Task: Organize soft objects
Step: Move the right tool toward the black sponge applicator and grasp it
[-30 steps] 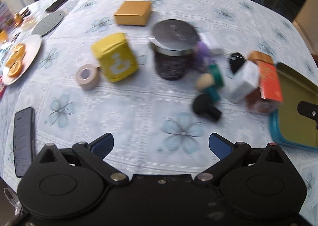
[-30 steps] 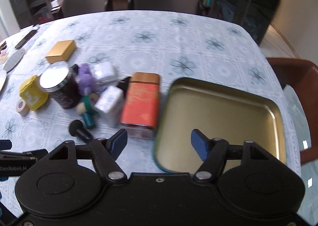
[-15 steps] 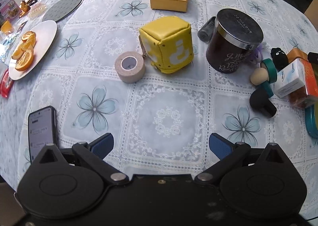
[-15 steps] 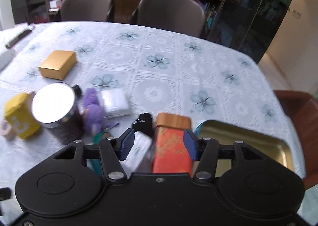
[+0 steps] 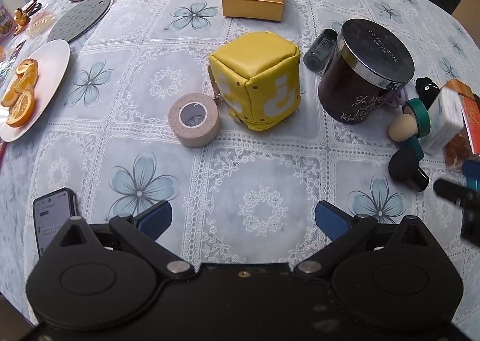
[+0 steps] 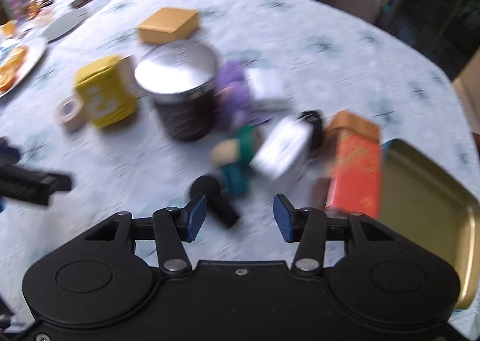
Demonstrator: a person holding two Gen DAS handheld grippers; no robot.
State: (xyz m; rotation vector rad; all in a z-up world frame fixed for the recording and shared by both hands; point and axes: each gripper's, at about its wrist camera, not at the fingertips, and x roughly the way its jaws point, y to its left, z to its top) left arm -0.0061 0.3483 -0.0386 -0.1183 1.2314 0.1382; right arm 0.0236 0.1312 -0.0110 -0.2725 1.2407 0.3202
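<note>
Pretty much nothing sorted yet, judging by the layout. The gold tray [image 6: 420,197] at the table's right edge looks empty, and the soft stuff all sits out on the tablecloth [image 5: 264,179]: the yellow plush cube [image 5: 258,83] mid-table just beside a tape roll [image 5: 194,119], the purple plush [image 6: 235,92] tucked behind the dark candle jar [image 5: 364,71], and a beige sponge [image 5: 402,128] in the clutter near the tray.

The left gripper [image 5: 243,218] hangs tilted steeply down over bare cloth in front of the cube, jaws wide apart, nothing between them. The right gripper [image 6: 239,218] is likewise angled down over the clutter; its jaws have just been closing but are empty, a black knob-shaped thing [image 6: 214,201] lying just beyond the left pad. That view is blurred.
</note>
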